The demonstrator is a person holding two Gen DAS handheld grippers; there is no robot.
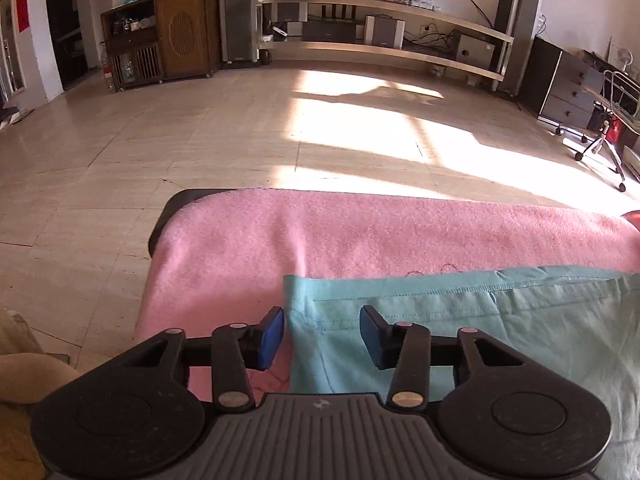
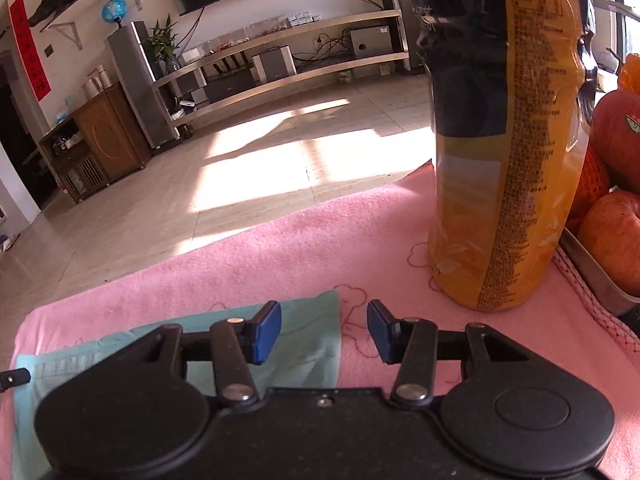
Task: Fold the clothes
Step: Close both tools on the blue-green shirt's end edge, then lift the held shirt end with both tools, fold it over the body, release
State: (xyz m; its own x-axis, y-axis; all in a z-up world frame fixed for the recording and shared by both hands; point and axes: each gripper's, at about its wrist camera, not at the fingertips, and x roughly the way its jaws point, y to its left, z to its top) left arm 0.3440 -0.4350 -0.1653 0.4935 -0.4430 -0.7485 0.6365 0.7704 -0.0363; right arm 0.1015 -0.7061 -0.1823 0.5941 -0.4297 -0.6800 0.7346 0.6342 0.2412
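The soft, limp teal garment point(image 1: 460, 320) on the pink towel point(image 1: 360, 232) is best pinched at its far corners, both the left gripper point(image 1: 322, 338) and right gripper point(image 2: 324, 332) being held spread and empty.

1. Strong daylight falls in window-shaped patches on the tiled floor point(image 1: 360, 136), blown out to white in both views.
2. The pink blanket point(image 1: 360, 232) is evenly lit and soft-shadowed.
3. Fisheye bending curves the shelves; 2 top corners go dark.
4. The near bottle point(image 2: 504, 140) looks slightly soft.

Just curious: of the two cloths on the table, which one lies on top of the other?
The teal garment lies on top; the fuzzy pink towel is spread beneath it.
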